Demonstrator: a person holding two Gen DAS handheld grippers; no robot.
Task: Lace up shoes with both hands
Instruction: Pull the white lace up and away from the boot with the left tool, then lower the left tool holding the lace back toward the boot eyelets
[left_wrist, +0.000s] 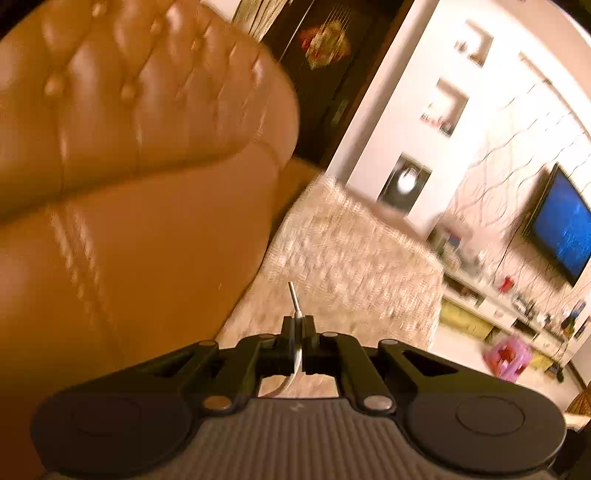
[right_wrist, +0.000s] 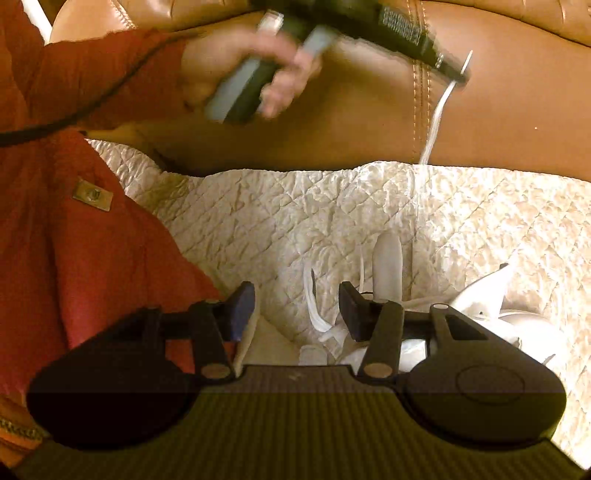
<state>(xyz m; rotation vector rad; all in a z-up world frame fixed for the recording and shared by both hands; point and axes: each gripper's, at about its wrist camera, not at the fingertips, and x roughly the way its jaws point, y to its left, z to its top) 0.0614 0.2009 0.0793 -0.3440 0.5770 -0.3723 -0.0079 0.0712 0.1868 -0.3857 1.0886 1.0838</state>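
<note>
My left gripper (left_wrist: 299, 326) is shut on a white shoelace (left_wrist: 294, 295); the lace's stiff tip sticks out past the pads. In the right wrist view the left gripper (right_wrist: 460, 75) is raised in front of the sofa, held by a hand (right_wrist: 258, 74). From it the shoelace (right_wrist: 436, 118) runs taut down to the white shoe (right_wrist: 484, 291) on the quilted cover. My right gripper (right_wrist: 295, 306) hovers open just above the shoe, with loose lace loops (right_wrist: 314, 314) between and below its fingers, untouched. The shoe's tongue (right_wrist: 388, 266) stands up beyond the right finger.
A brown leather sofa (left_wrist: 129, 166) fills the left and back. A cream quilted cover (right_wrist: 295, 221) lies over the seat. The person's red jacket (right_wrist: 74, 240) is at the left. Farther off are a wall-mounted TV (left_wrist: 561, 229), a low shelf unit and a pink toy (left_wrist: 508, 358).
</note>
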